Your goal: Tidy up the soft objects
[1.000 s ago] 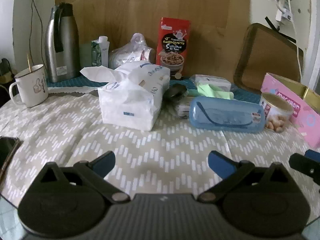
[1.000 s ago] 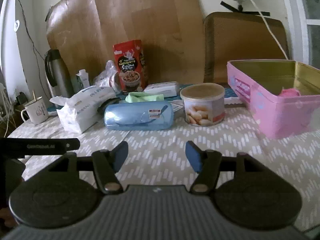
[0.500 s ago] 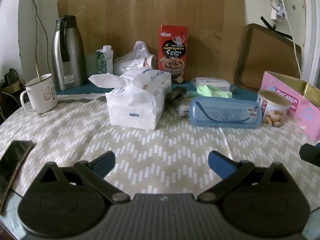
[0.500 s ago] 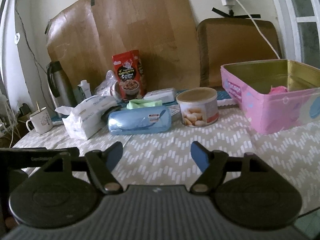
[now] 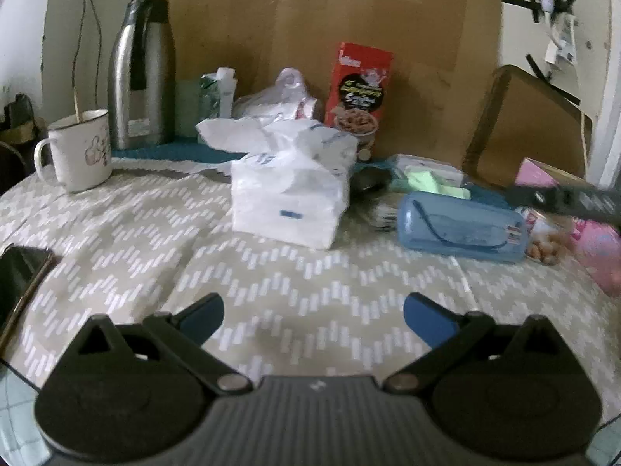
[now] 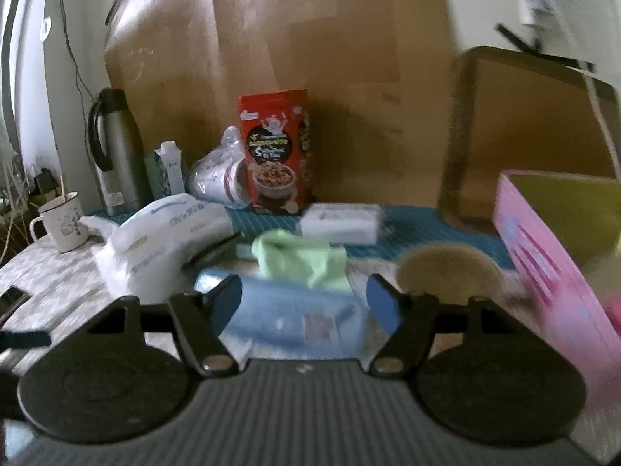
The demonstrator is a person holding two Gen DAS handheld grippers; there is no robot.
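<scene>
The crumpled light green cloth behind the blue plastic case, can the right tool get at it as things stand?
Probably yes. The right tool is open and empty, aimed at the crumpled light green cloth. Only the blue plastic case lies low in front, so coming in over it looks free.
</scene>
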